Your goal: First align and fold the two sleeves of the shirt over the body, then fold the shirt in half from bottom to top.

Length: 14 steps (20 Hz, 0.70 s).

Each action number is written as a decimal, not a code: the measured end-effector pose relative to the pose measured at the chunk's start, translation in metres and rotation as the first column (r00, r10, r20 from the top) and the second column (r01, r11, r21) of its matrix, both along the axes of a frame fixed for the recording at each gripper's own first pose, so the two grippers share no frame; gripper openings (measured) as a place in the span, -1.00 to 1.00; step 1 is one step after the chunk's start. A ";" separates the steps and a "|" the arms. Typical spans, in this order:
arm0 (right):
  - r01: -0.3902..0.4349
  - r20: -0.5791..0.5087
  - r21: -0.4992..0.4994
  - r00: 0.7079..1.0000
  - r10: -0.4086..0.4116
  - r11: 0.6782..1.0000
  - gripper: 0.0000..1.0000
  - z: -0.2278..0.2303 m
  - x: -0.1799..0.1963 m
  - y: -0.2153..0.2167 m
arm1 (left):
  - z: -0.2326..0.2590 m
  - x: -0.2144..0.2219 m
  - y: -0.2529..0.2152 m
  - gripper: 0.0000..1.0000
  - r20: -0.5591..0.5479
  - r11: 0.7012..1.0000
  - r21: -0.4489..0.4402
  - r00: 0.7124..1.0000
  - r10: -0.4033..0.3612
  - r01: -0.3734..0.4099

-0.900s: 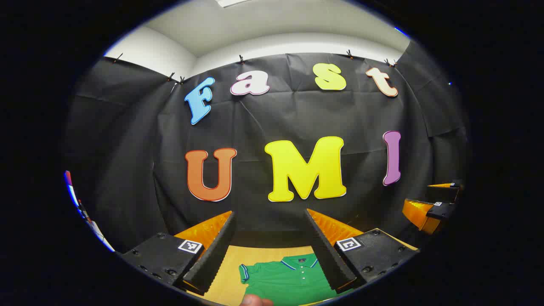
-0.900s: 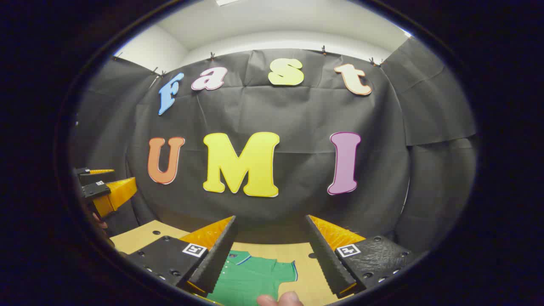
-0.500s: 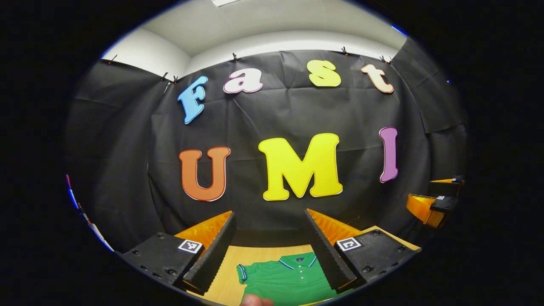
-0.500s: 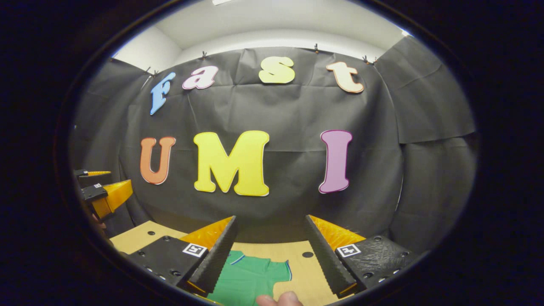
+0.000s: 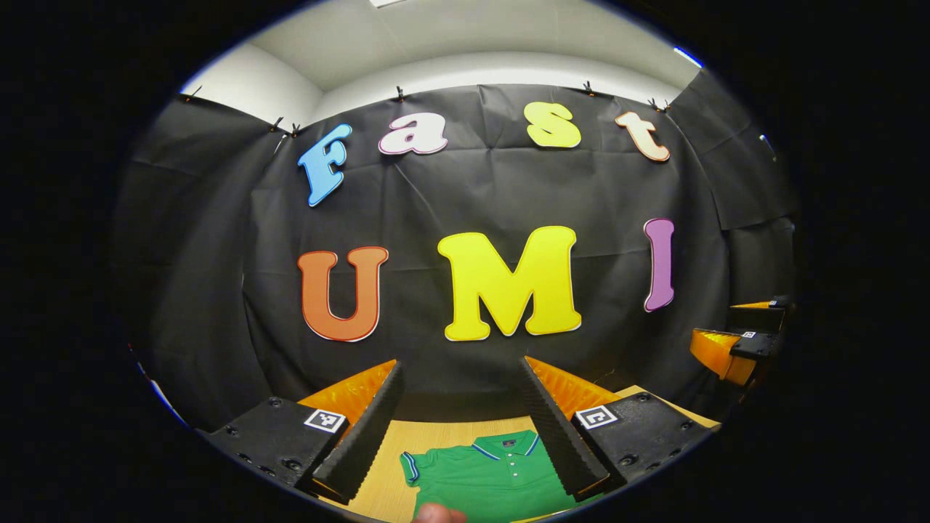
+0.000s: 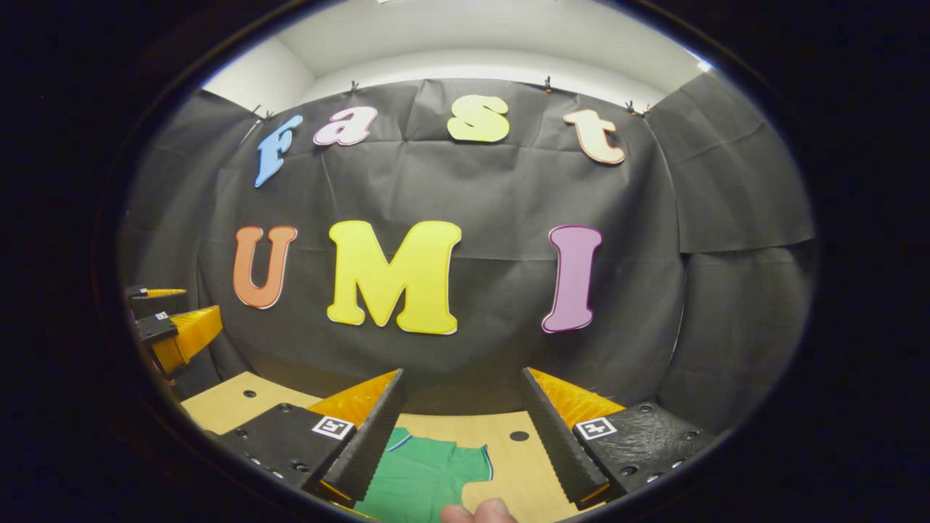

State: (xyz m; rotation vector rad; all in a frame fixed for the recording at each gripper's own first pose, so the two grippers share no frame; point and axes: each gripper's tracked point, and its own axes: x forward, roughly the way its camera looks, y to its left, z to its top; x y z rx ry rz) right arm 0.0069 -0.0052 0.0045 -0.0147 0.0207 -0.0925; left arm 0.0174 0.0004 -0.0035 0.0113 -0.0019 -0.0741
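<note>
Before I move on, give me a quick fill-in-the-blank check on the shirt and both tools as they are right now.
1. The shirt lying flat on the table is ____ in colour.
2. The fingers of the left tool stand ____, with nothing between them.
3. The right tool is held ____ the shirt, not touching it.
4. The shirt's sleeve lies spread out, not yet ____ over the body.

Missing words: green; open; above; folded

A green shirt (image 5: 490, 479) with white buttons and blue-and-white trim on collar and sleeve cuffs lies on a pale wood-grain worktop (image 6: 225, 403) with dark round holes; far wall black cloth (image 5: 494, 189)
</note>
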 end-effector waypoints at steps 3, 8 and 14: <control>-0.010 -0.037 -0.016 0.999 0.010 1.000 0.92 -0.010 0.007 0.003 | -0.008 0.006 0.000 0.97 -0.021 1.000 -0.015 1.000 -0.010 0.010; -0.058 -0.157 -0.028 0.986 0.052 0.998 0.90 -0.032 0.027 0.001 | -0.038 0.016 0.000 0.99 -0.117 0.999 -0.035 0.993 -0.010 0.006; -0.035 -0.326 -0.003 0.945 0.032 0.999 0.92 -0.078 0.064 -0.020 | -0.067 0.026 0.008 0.98 -0.199 1.000 -0.025 0.980 0.009 -0.015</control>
